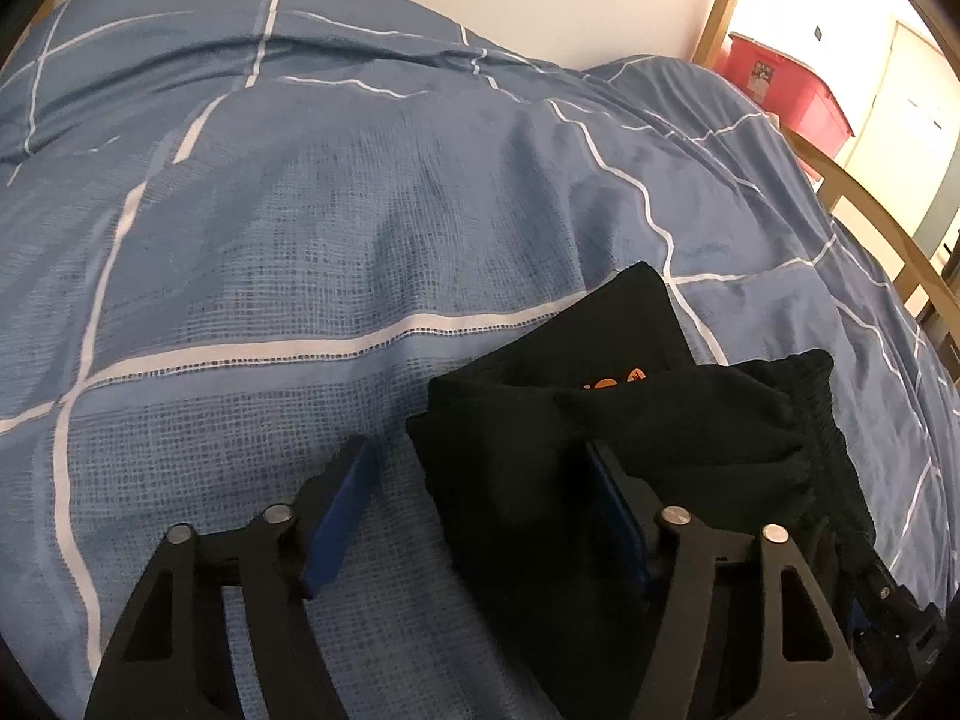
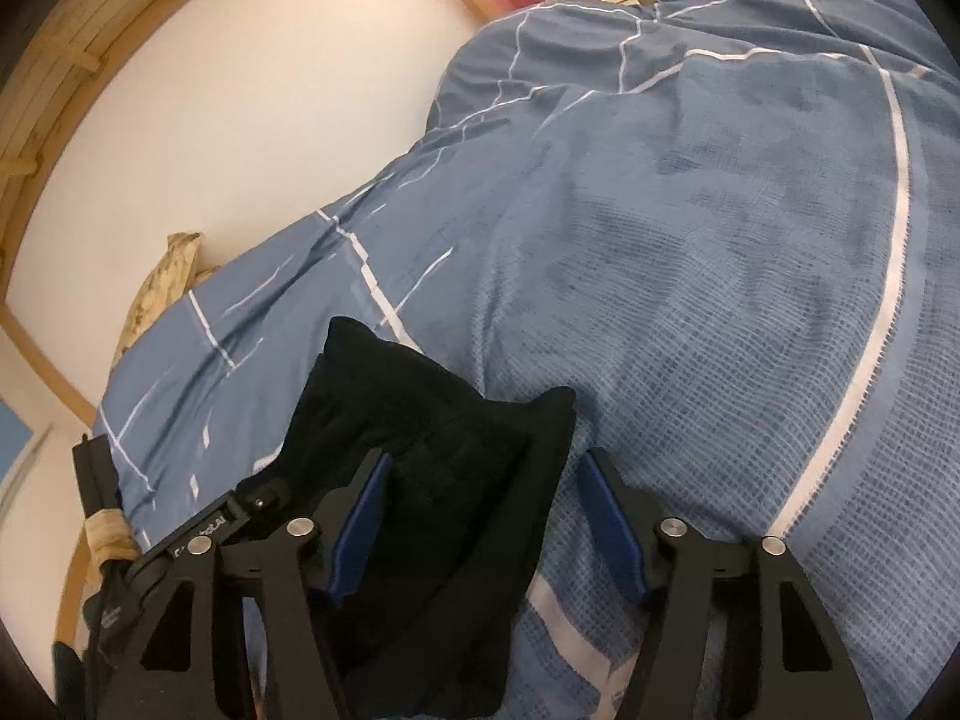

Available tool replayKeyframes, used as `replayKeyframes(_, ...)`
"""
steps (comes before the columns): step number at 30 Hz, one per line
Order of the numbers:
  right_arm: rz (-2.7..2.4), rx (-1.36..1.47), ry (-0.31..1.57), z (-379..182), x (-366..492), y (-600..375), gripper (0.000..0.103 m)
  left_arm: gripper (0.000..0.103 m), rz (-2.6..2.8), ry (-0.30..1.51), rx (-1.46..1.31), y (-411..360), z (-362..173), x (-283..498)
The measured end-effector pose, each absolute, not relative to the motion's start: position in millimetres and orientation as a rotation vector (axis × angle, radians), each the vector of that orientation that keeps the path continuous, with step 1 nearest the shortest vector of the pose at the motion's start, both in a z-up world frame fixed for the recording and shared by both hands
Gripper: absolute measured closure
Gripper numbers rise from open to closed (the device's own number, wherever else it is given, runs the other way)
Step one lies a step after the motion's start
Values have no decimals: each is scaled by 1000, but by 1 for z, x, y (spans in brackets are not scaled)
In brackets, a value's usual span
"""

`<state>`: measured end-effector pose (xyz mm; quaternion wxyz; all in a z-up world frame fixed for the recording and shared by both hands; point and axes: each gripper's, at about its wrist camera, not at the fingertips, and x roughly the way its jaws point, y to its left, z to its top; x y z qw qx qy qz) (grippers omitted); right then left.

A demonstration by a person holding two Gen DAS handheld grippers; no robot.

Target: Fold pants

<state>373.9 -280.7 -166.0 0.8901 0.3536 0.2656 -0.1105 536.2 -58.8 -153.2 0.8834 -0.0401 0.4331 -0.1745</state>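
The black pants lie folded into a thick bundle on the bed, with an orange print showing in a fold and the ribbed waistband at the right. My left gripper is open over the bundle's left edge. Its right pad touches the cloth, and its left pad stands apart over the bedspread. In the right wrist view the same pants sit between the fingers of my right gripper, which is open. Here the left pad is against the cloth and the right pad stands just off its edge. Part of each gripper shows in the other's view.
A blue bedspread with white grid lines covers the bed, bulging and wrinkled. Behind it are a white wall and a wooden bed frame. A red storage bin stands beyond the frame. A beige patterned cushion lies by the wall.
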Motion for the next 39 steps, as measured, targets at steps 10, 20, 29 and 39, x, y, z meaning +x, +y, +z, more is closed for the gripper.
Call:
replayKeyframes(10,-182,717,566,-167,380,-280,66,91,-397,883,-93,-65,-148,531)
replayKeyframes(20,-127,656,543,-153,378,-273,77,92,-341,747,22,-69,-92,498)
replayKeyframes(29,-40,583,476,-118,363,-250,79,93,-227,672,118,-46,-41,451)
replayKeyframes(39,119,502,378,-27,316,-185,80,93,-122,581,118,34,39,376)
